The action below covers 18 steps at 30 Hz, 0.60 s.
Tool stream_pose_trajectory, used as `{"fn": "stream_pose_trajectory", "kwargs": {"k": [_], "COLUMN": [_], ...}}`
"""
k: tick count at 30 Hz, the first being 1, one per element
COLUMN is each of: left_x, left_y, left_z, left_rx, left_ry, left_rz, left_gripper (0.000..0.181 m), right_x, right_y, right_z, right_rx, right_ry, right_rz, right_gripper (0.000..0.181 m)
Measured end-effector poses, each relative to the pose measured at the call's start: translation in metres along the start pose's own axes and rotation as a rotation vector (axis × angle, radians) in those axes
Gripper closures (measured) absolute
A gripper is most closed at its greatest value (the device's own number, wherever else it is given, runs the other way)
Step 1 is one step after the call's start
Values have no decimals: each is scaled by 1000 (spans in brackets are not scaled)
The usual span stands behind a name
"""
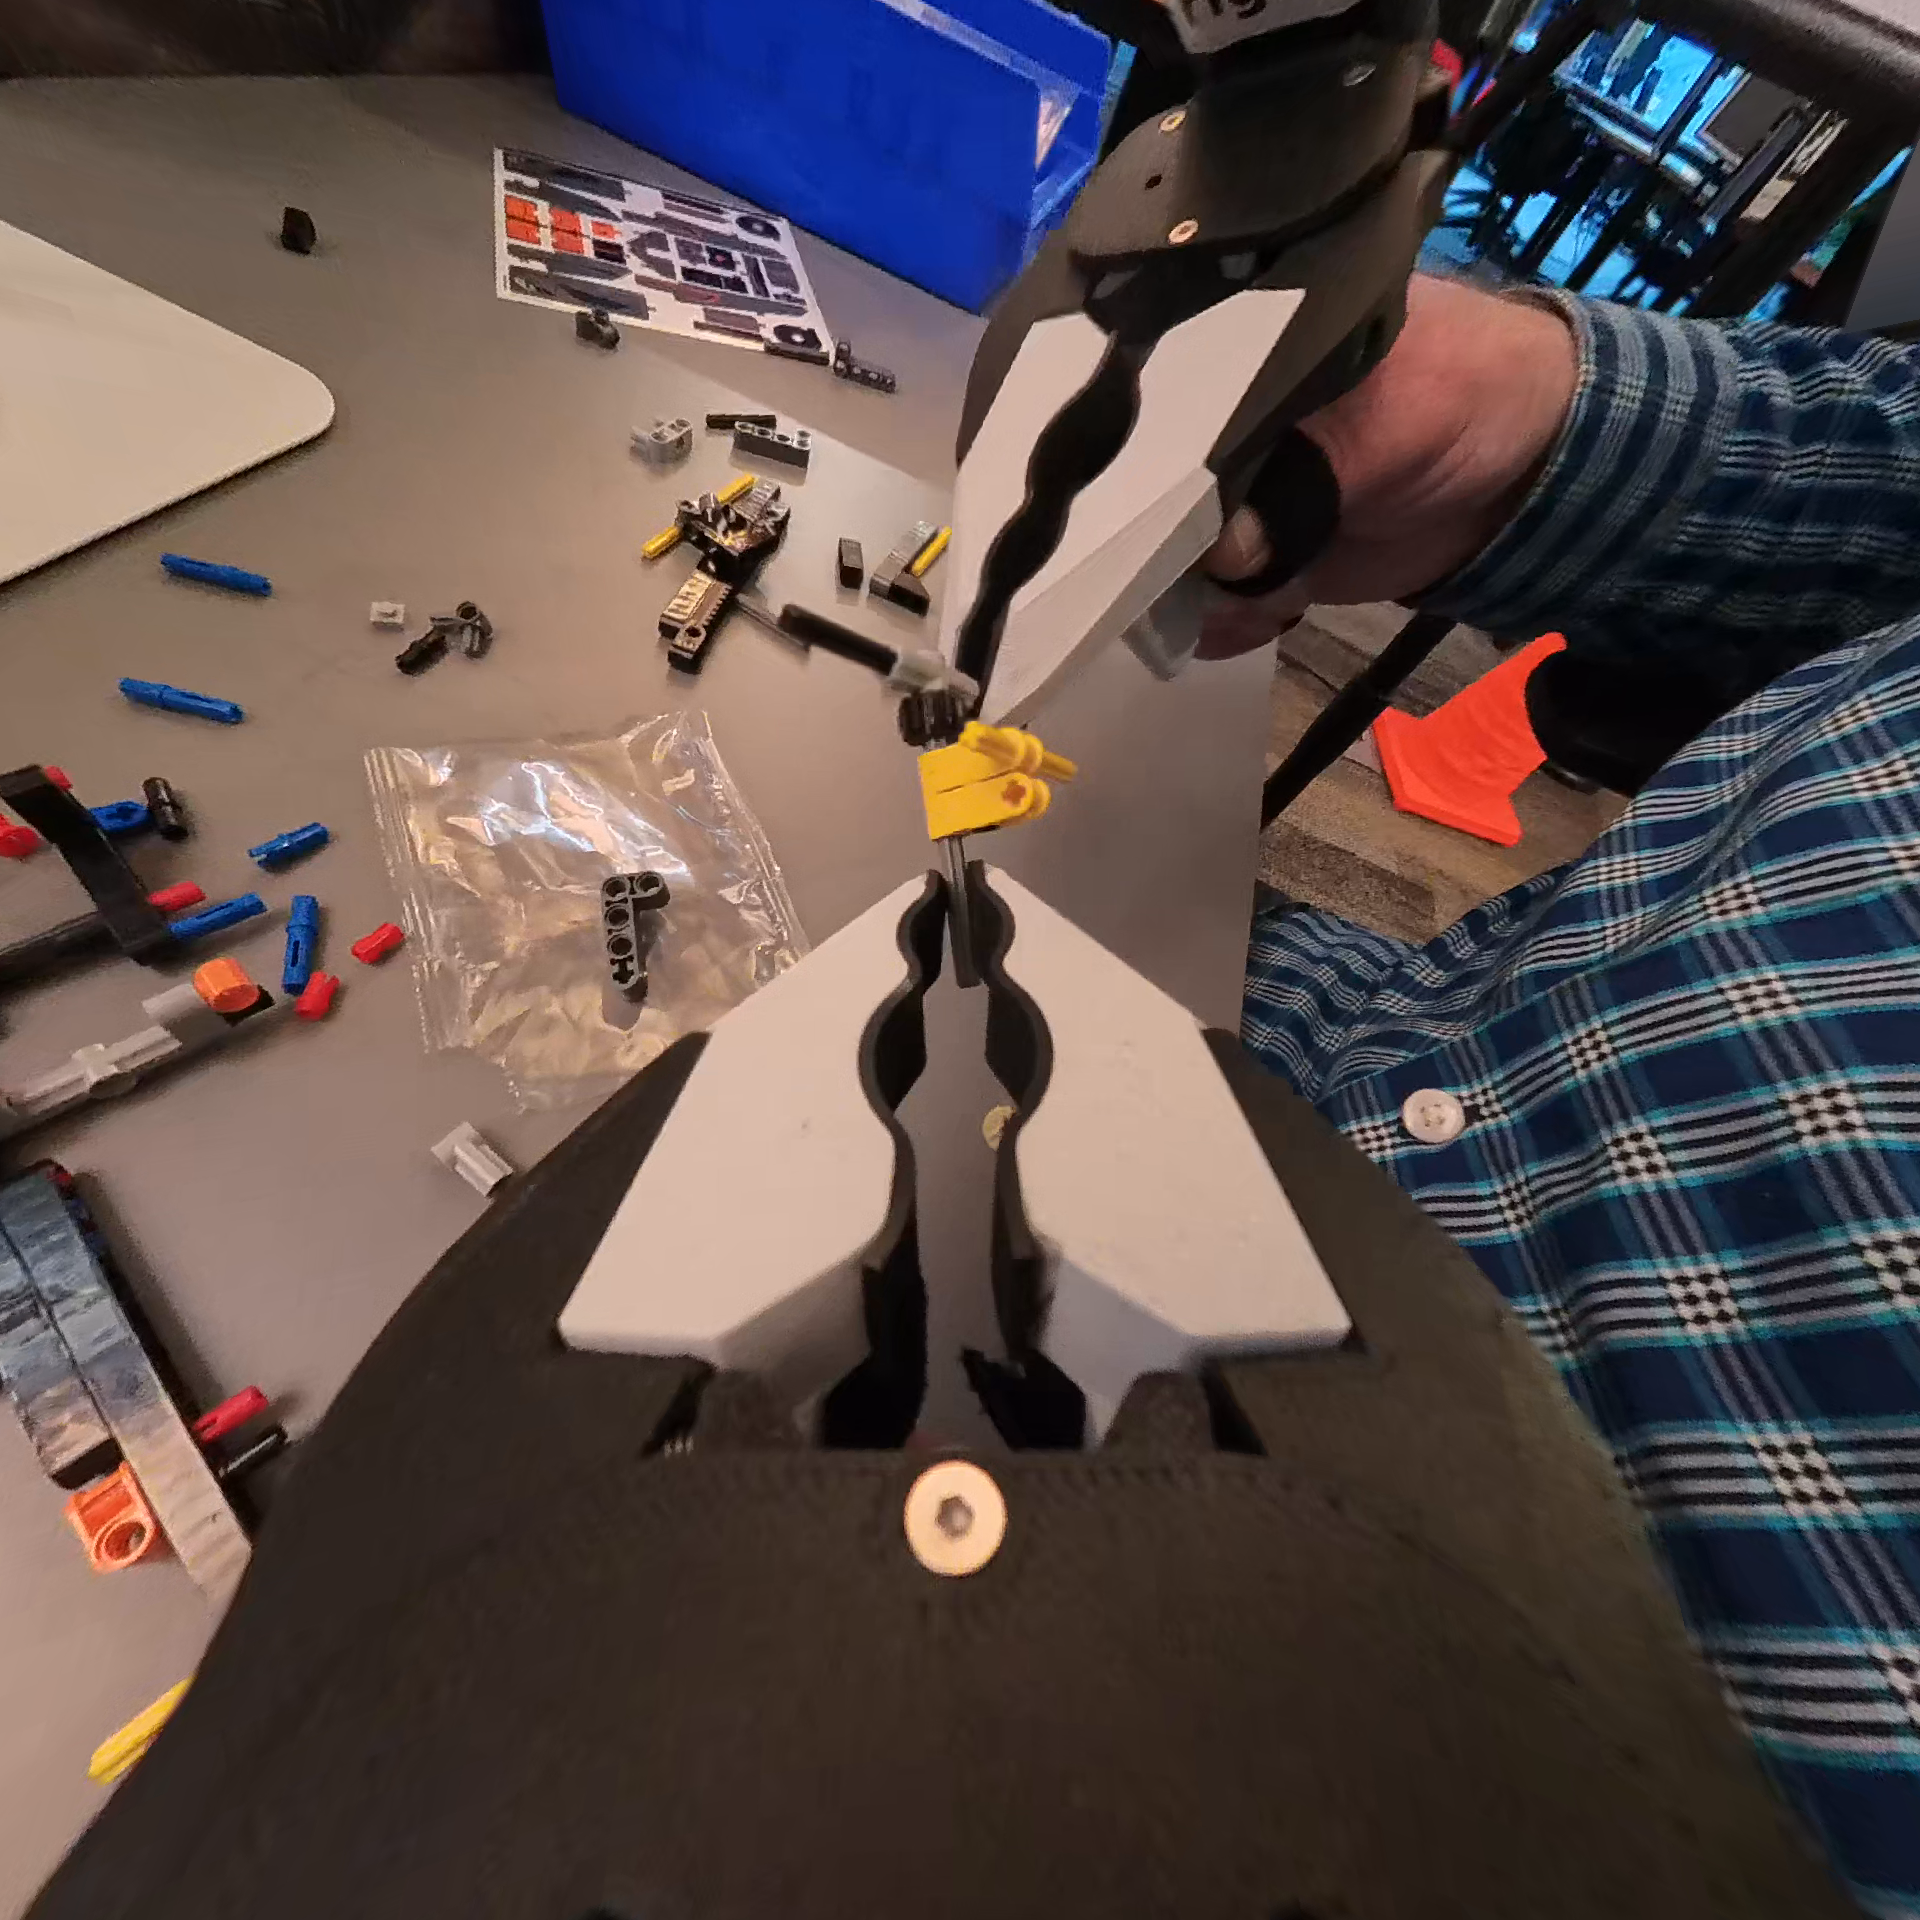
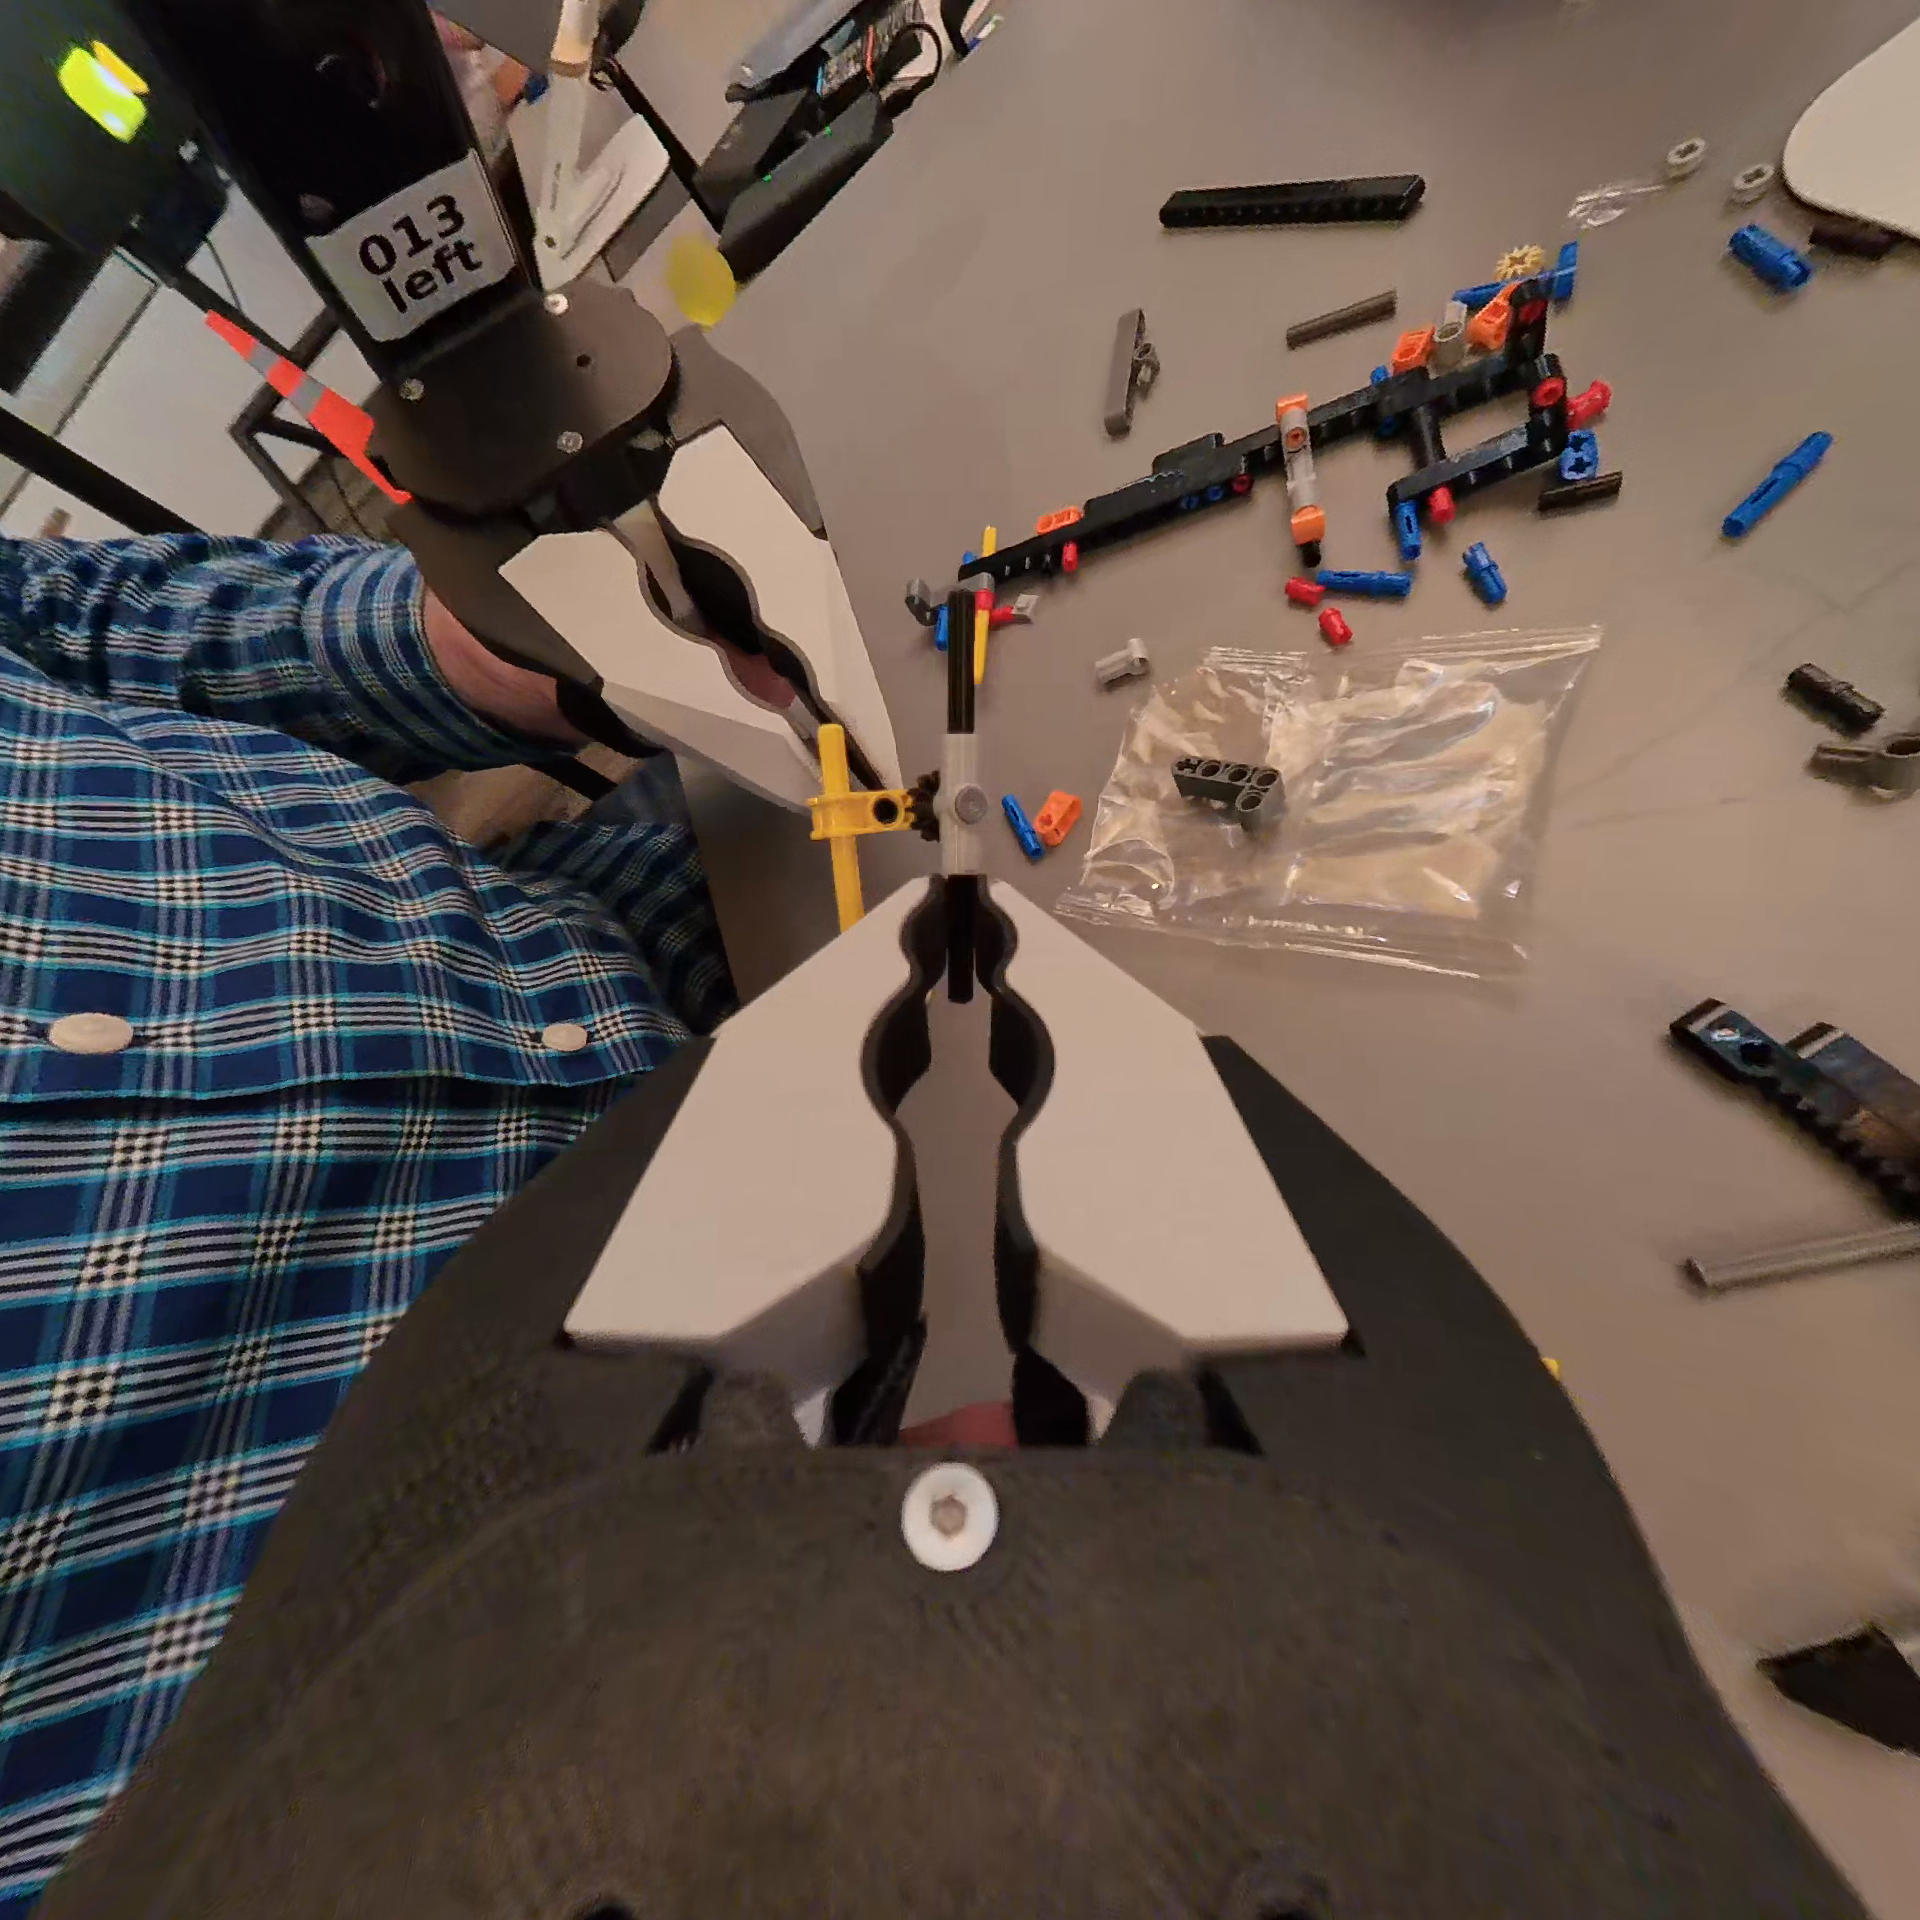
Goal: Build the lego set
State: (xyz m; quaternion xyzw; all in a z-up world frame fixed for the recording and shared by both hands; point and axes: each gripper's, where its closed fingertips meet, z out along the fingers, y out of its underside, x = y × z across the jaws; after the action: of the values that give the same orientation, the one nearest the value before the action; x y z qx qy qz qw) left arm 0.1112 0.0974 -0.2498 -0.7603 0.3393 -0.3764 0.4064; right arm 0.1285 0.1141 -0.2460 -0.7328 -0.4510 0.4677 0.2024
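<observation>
Lego subassembly (image 2: 940, 800), a yellow connector, black gear and grey joiner on crossed axles, is held in the air above the desk (image 1: 436, 520) near its edge at your body, between both tools. Your left gripper (image 1: 961, 914) is pressed together on a dark axle (image 1: 958, 904) below the yellow connector (image 1: 982, 795). Your right gripper (image 2: 961, 920) pinches the black axle (image 2: 959, 935) under the grey joiner (image 2: 964, 805).

Desk is grey, littered with blue, red, orange and black pieces. A clear bag (image 2: 1340, 790) holding one dark beam (image 2: 1228, 788) lies mid-desk. A long black frame (image 2: 1351, 447) lies beyond it. A sticker sheet (image 1: 655, 249) and blue bin (image 1: 831, 125) sit toward the far edge.

Your right hand (image 1: 1423, 457), plaid-sleeved, grips its tool from the desk's edge.
</observation>
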Motion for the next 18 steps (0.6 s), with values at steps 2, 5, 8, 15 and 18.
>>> {"fn": "stream_pose_trajectory", "kwargs": {"k": [2,5,8,15,18], "left_x": [-1,1,1,-4,-5], "left_y": [-2,-5,-3,-4,-2], "left_z": [-1,-1,0,-5,-7], "left_rx": [5,19,-3,22,11], "left_ry": [2,18,14,20,11], "left_rz": [-17,-29,-19,-83,-76], "left_gripper": [180,178,177,170,163], "right_x": [-1,-5,-4,-4,-2], "right_y": [-2,-2,-2,-11,-14], "right_z": [0,4,7,13,16], "right_rx": [4,-11,-39,-71,-81], "right_ry": [-25,-75,-81,-149,-170], "right_rz": [20,34,13,5,-3], "right_gripper": [180,180,180,180,180]}}
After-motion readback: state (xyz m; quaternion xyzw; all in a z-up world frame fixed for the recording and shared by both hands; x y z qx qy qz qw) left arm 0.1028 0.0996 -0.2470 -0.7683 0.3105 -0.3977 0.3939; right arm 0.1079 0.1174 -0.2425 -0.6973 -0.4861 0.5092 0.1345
